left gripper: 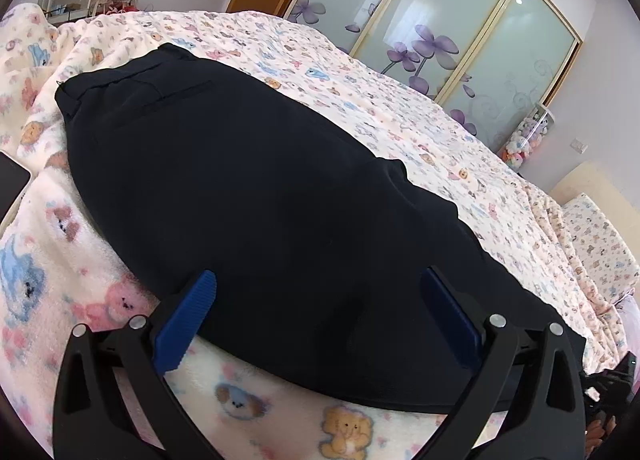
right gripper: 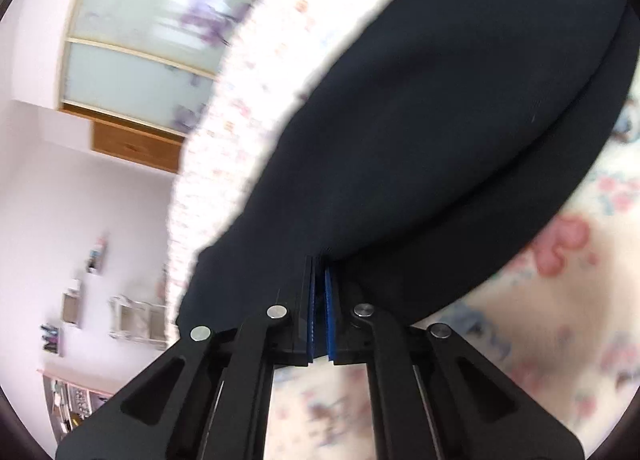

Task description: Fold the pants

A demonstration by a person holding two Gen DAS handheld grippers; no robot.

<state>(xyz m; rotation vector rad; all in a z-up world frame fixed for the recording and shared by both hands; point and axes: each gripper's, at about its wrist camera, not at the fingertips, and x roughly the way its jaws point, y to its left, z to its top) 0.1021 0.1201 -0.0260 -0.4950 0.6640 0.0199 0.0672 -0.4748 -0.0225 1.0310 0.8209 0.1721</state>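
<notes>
The black fabric pants (left gripper: 256, 188) lie flat on the cream animal-print fleece blanket (left gripper: 60, 260). The left gripper (left gripper: 316, 300) hovers with jaws spread wide over the near edge, while the right gripper (right gripper: 320, 292) pinches the cloth tight. A fold looks under way; next, the left must clamp its edge.

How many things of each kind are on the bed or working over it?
Black pants: 1
Dark flat device at the bed's edge: 1
Claws: 2, left claw open, right claw shut on the pants
Total: 4
</notes>
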